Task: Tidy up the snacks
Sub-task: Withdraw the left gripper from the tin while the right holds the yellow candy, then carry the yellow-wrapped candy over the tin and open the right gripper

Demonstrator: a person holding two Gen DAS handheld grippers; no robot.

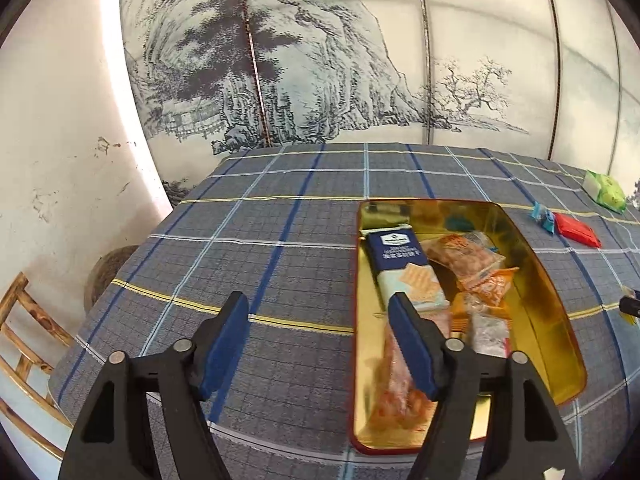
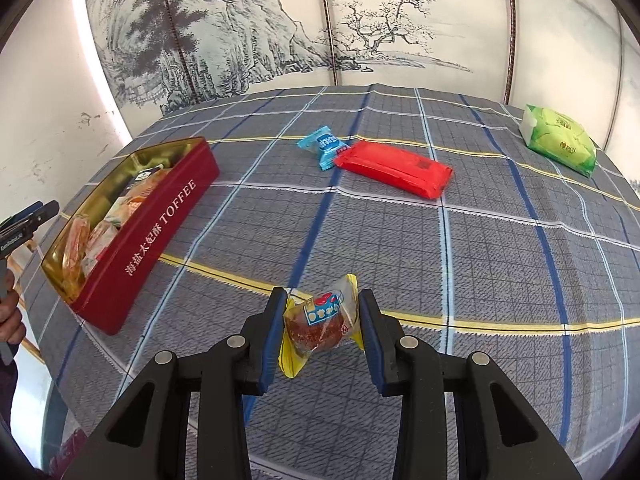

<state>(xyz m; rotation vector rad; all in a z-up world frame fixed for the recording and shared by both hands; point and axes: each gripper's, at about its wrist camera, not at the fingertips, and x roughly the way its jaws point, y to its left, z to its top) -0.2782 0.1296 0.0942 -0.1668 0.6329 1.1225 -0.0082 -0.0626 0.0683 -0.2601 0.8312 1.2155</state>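
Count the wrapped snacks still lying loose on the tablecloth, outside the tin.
3: a small blue candy packet touching a flat red packet, and a green packet at the far right.

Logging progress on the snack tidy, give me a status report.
Left tongs open, empty, beside the red tin. Right tongs closed on a yellow-wrapped cake. Three packets left on cloth; path to tin unobstructed.

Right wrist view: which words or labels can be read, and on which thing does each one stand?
"TOFFEE", after white Chinese characters I cannot read with certainty: side of the red tin.
Blue candy wrapper: print too small.
Green packet: print too faint.
Cake wrapper in the right gripper: blurred.
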